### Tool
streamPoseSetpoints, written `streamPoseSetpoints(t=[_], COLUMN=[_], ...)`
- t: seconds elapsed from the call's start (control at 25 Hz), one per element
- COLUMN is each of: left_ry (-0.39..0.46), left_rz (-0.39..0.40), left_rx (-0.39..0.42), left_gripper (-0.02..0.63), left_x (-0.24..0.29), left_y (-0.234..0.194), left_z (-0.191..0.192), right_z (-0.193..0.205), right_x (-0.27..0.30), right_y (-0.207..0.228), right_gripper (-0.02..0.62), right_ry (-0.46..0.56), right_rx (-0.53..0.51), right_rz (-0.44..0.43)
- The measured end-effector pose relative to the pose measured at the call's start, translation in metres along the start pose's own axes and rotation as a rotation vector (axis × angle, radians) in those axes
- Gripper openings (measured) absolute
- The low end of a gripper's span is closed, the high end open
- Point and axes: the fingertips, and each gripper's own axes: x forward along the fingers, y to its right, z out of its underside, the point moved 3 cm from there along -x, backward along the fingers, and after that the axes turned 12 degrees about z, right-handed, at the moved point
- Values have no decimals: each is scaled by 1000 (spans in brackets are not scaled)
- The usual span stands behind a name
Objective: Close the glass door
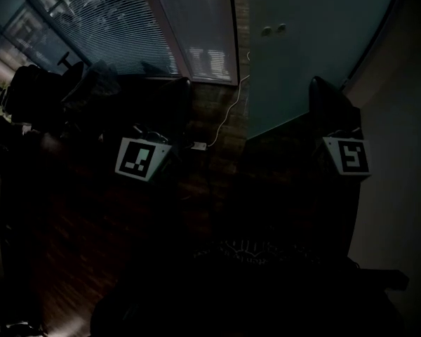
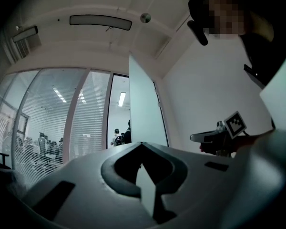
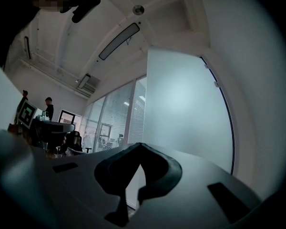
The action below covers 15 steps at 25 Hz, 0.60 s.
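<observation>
The frosted glass door [image 1: 309, 48] stands ahead, slightly right of centre, with two small round fittings [image 1: 274, 29] near its top. It fills much of the right gripper view [image 3: 186, 109]. In the left gripper view the door [image 2: 143, 113] shows as a tall pale panel beside an open doorway [image 2: 118, 113]. My left gripper [image 1: 177, 90] and right gripper [image 1: 321, 90] are both raised and point toward the door, apart from it. Both have their jaws shut with nothing between them. Each carries a marker cube, one on the left [image 1: 142, 159] and one on the right [image 1: 347, 156].
A glass wall with blinds [image 1: 126, 27] runs along the left, with dark office chairs [image 1: 35, 90] in front of it. A white cable [image 1: 224, 118] trails across the floor toward the door's foot. A plain wall [image 1: 400, 153] is on the right. People [image 2: 119, 135] stand beyond the doorway.
</observation>
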Motion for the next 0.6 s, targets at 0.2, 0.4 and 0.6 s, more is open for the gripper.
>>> streamPoseSetpoints(t=[0.2, 0.4, 0.6], left_ry=[7, -3, -12], left_rz=[-21, -42, -51], left_rx=[2, -8, -4], left_gripper=[2, 2, 2], left_x=[24, 47, 65], left_y=[-9, -16, -21], left_z=[1, 11, 21], right_z=[4, 11, 24], right_x=[29, 58, 81], right_y=[11, 26, 36], right_gripper=[2, 2, 2], right_ry=[1, 1, -1], right_rx=[-8, -1, 1], right_rz=[-22, -40, -56])
